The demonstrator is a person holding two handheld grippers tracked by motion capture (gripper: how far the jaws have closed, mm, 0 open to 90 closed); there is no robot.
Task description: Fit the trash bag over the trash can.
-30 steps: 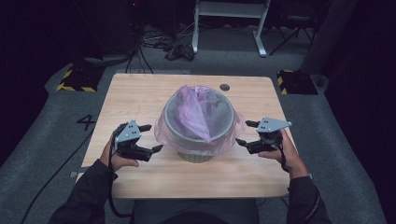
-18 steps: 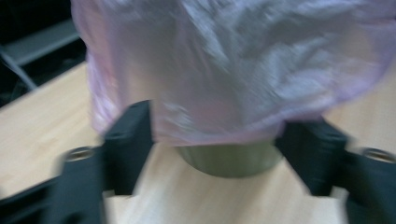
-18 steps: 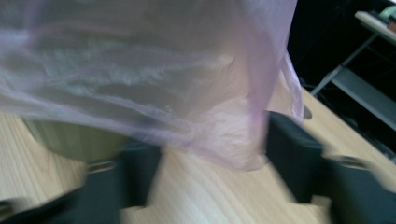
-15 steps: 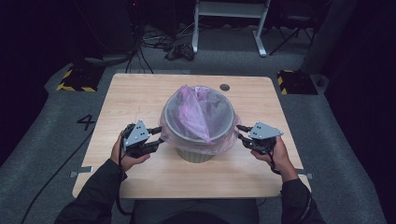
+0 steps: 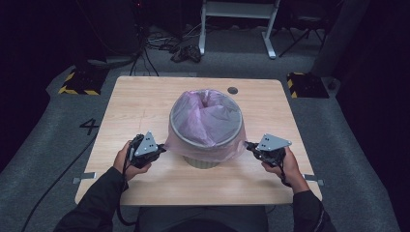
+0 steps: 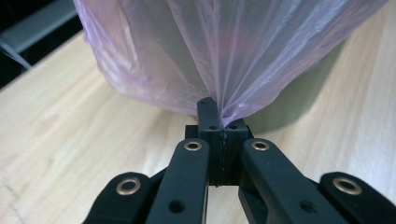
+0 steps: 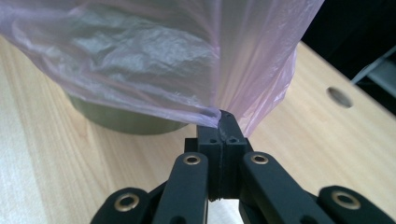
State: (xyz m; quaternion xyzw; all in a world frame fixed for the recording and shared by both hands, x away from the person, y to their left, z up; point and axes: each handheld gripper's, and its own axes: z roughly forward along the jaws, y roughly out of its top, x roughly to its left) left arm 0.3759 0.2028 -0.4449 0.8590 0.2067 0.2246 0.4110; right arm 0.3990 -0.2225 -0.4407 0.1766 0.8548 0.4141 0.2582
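Observation:
A round grey-green bin stands in the middle of the wooden table, lined with a thin pink plastic bag folded down over its rim. My left gripper is at the bin's left side, shut on the bag's hem, which pulls taut from the jaws. My right gripper is at the bin's right side, shut on the bag's hem there. The bin's lower wall shows below the bag in both gripper views.
A small round hole is in the table near its far edge, also seen as the hole in the right gripper view. Cables, a white frame's legs and hazard-striped blocks lie on the floor beyond.
Both grippers moved inward and toward the near side of the bin, then shut on the bag's hem at left and right.

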